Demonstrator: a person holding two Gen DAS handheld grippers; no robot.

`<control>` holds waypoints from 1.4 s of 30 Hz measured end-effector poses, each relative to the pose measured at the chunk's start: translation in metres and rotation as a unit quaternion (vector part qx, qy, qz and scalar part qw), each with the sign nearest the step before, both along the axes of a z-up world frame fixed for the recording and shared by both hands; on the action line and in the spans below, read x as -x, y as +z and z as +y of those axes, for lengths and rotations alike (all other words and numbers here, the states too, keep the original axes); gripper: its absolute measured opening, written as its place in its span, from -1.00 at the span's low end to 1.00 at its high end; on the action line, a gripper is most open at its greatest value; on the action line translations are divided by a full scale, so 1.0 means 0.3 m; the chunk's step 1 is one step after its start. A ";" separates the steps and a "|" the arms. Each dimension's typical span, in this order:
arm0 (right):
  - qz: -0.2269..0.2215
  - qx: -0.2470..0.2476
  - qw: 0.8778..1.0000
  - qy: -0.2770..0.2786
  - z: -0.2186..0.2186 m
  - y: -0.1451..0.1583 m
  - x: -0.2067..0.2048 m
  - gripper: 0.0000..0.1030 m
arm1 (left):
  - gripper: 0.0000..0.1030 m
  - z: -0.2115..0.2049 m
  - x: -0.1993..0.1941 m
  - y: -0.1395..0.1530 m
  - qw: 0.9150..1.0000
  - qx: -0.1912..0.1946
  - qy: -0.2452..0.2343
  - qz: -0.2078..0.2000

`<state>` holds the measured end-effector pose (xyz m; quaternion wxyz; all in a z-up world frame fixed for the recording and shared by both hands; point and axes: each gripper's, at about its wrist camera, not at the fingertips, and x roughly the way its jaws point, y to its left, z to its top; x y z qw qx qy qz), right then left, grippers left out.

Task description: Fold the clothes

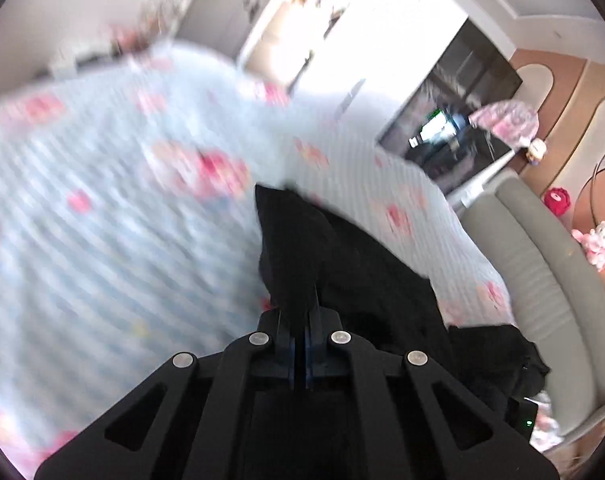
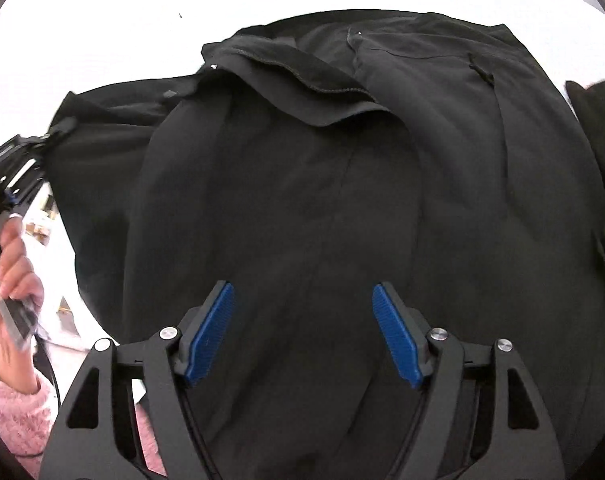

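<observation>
The left gripper [image 1: 300, 312] was squeezed tight on a corner of the black clothes [image 2: 322, 184]. A dark point of cloth stuck up just past its fingertips. The rest hung down and to the right of the fingers, over the bed cover [image 1: 102, 168] with pink flowers.

The right gripper [image 2: 302, 332] was wide apart and held nothing. Its blue pads [image 2: 214, 328] hovered just over the middle of the clothes, and the pictures did not show them pressing on the cloth.

The clothes looked soft, floppy and light. They would sag and bunch wherever nothing held them, so I think an edge or a corner is the best place to pinch. The stitched hem [image 2: 314, 84], far ahead of the right fingers, looked firmer and easy to grab. The cloth looked smooth, so a loose pinch might slip.

The left wrist view showed the tight pinch up close, the bed, and the grey padded bed edge [image 1: 542, 280] off to the right. It was blurry. The right wrist view showed the whole spread of cloth, with its folds and seams. It also showed the person's hand [image 2: 12, 264] in a fluffy pink sleeve [image 2: 14, 404], holding the left gripper's handle far to the left of the fingers.
</observation>
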<state>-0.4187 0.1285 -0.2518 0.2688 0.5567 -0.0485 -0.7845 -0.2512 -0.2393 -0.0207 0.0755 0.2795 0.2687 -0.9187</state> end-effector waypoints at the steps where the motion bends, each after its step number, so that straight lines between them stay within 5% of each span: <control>1: -0.002 0.003 1.000 0.000 0.012 0.011 -0.027 0.43 | -0.95 -0.029 -0.041 0.019 1.000 0.016 0.024 -0.003; 4: 0.003 -0.008 1.000 -0.001 0.042 0.025 -0.082 0.43 | -0.94 -0.117 -0.158 0.068 0.993 0.063 0.095 -0.018; 7: -0.009 -0.017 1.000 -0.018 0.084 0.005 -0.127 0.43 | -0.86 -0.213 -0.171 -0.053 0.985 0.058 0.121 -0.111; 10: -0.026 -0.020 0.999 -0.035 0.157 0.005 -0.161 0.43 | -0.77 -0.167 -0.235 -0.121 0.984 0.056 0.087 -0.145; 13: -0.029 -0.008 0.999 -0.039 0.207 0.025 -0.238 0.44 | -0.07 -0.052 -0.331 -0.159 0.992 0.037 0.029 -0.117; 16: -0.047 -0.011 0.998 -0.043 0.230 -0.008 -0.277 0.45 | -0.06 0.079 -0.398 -0.214 0.994 -0.010 -0.066 -0.087; 20: -0.086 0.001 0.995 -0.051 0.250 -0.088 -0.324 0.45 | -0.06 0.245 -0.410 -0.399 0.969 -0.107 -0.182 -0.128; 24: -0.068 0.015 0.996 -0.060 0.299 -0.063 -0.390 0.45 | 0.14 0.328 -0.379 -0.561 0.944 -0.187 -0.207 -0.175; 25: -0.063 0.018 0.996 -0.066 0.307 -0.062 -0.399 0.45 | 0.30 0.349 -0.375 -0.579 0.946 -0.179 -0.200 -0.183; 27: -0.056 0.025 0.995 -0.075 0.284 -0.097 -0.387 0.45 | 0.26 0.390 -0.368 -0.613 0.948 -0.163 -0.186 -0.199; 30: -0.045 0.037 0.994 -0.095 0.301 -0.129 -0.421 0.45 | -0.22 0.450 -0.390 -0.588 0.957 -0.112 -0.181 -0.199; 33: -0.043 0.047 0.992 -0.108 0.329 -0.152 -0.472 0.45 | -0.73 0.448 -0.433 -0.532 0.958 -0.128 -0.189 -0.172; 35: -0.044 0.070 0.991 -0.104 0.361 -0.136 -0.510 0.45 | -0.79 0.395 -0.432 -0.504 0.949 -0.203 -0.197 -0.140; 39: -0.045 0.109 0.988 -0.101 0.413 -0.114 -0.569 0.44 | -0.72 0.387 -0.469 -0.408 0.947 -0.218 -0.219 -0.087; 42: -0.052 0.099 0.987 -0.118 0.410 -0.155 -0.554 0.44 | -0.06 0.373 -0.459 -0.475 0.952 -0.195 -0.194 -0.132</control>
